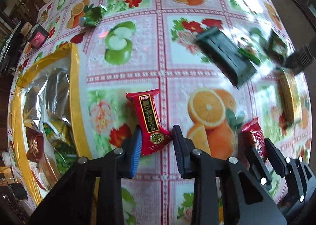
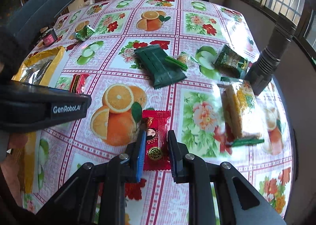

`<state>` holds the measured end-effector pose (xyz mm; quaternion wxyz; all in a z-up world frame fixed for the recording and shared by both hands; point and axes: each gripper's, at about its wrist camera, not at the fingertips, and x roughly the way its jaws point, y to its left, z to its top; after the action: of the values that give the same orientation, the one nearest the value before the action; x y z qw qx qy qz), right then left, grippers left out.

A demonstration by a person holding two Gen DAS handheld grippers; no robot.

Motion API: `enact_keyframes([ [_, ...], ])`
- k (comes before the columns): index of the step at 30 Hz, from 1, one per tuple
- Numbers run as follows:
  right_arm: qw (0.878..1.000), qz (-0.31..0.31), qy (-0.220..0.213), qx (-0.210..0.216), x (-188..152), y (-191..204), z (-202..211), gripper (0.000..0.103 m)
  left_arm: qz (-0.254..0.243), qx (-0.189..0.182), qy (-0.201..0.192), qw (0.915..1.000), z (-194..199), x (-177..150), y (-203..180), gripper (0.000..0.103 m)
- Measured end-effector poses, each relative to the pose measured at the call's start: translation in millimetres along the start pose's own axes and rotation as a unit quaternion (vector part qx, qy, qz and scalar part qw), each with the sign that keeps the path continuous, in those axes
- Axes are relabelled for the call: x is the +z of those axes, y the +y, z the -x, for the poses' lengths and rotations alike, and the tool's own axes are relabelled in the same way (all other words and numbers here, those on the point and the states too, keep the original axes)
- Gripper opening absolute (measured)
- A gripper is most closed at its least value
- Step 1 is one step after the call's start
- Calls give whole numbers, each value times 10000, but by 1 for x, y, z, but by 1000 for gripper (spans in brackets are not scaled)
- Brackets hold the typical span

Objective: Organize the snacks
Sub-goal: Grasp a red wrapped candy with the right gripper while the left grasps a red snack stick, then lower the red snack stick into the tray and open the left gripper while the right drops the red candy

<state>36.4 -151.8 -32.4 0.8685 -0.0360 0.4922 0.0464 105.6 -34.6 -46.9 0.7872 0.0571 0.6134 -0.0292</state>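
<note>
In the left wrist view my left gripper (image 1: 157, 140) is shut on the lower end of a red snack packet with a black and gold label (image 1: 150, 118), just above the fruit-print tablecloth. To its left lies a yellow bag (image 1: 74, 86) with a foil lining, mouth open, several snacks inside. In the right wrist view my right gripper (image 2: 156, 146) is shut on another red packet showing a cartoon face (image 2: 156, 126). The same pair shows at the left wrist view's lower right: right gripper (image 1: 260, 146), red packet (image 1: 252, 134).
Loose snacks lie on the table: a dark green packet (image 2: 162, 67), a small clear sweet (image 2: 182, 58), a green box-like pack (image 2: 229, 61), a yellow cracker pack (image 2: 241, 108), a green foil packet (image 2: 84, 32). A black ribbed cylinder (image 2: 264, 67) stands at the right edge. A dark jar (image 2: 48, 37) and a chair (image 2: 39, 7) are far left.
</note>
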Motion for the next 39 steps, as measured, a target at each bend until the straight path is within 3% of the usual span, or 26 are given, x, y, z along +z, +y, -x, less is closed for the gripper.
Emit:
enact_keyframes([
  [8,9999,-106,70,-69,-25,-2,6,21,-451,-29,-110,9989,14,-55,-11,32],
  [11,9998,-5,146,-158,-21,2,3,23,-479,-105,-52,9988,13,-47,-19,32],
  [15,9997,-25,143,-218,-13,2,-3,34,-317,-116,-12,9994,7,-26,-18,33],
  [17,9997,-46,118,-222,-12,1,-4,32,-225,-181,42,9996,5,-19,-17,33],
  [18,9996,-31,122,-234,-12,1,-3,23,-176,-216,72,9996,3,-15,-15,33],
  [19,9996,-20,138,-253,-13,1,-3,19,-146,-226,93,9996,1,-11,-12,33],
  [22,9996,-17,174,-227,-16,1,-1,19,7,-243,165,9996,-1,-6,-9,33],
  [27,9997,-153,142,-148,-17,-2,1,19,-67,-150,-50,9999,1,-7,-8,32],
  [36,9996,-248,-38,-101,-27,-3,20,19,-382,7,-584,9976,36,-42,-13,32],
  [39,9995,-265,-137,-132,-33,-2,31,19,-484,-6,-599,9970,41,-56,-9,32],
])
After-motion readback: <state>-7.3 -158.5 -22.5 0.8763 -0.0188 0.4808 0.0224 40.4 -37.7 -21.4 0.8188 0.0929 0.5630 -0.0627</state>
